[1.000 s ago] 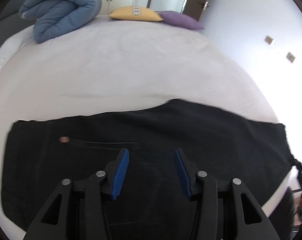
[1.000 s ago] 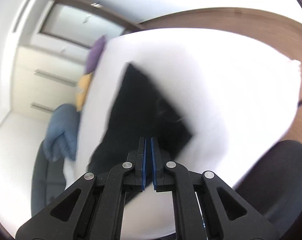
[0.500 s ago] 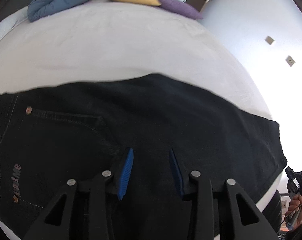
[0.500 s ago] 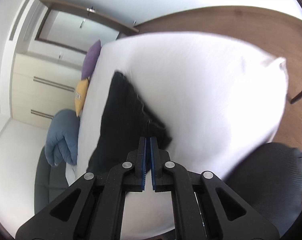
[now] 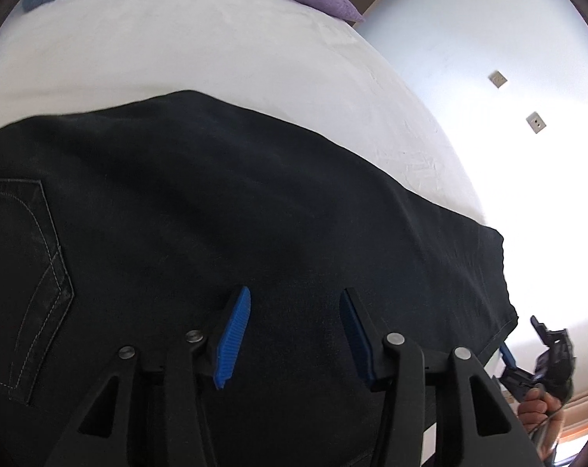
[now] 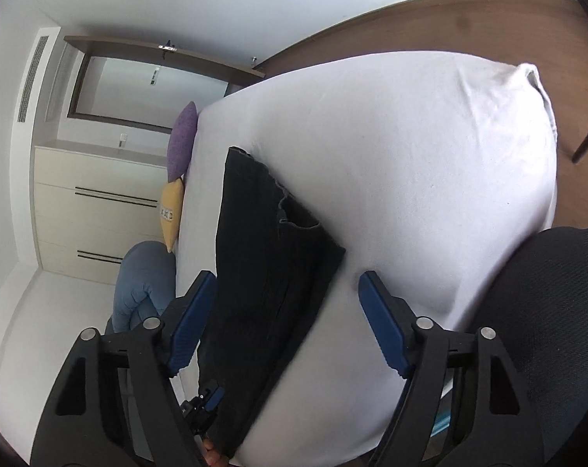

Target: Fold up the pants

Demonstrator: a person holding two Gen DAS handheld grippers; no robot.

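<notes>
Pants (image 5: 255,214) lie flat, legs stacked, on the bed (image 5: 177,39); left gripper (image 5: 292,334) and right gripper (image 6: 282,323) hover with jaws open, empty; next, presumably, grasp hem for crosswise fold

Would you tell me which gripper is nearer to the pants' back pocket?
Left. The left gripper hangs open over the pants beside the back pocket; the right gripper is at the leg hems.

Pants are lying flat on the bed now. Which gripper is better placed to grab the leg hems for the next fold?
Right. The right gripper is open right at the hem end of the pants. The left gripper, also open, sits mid-garment beside the back pocket, far from the hems.
</notes>
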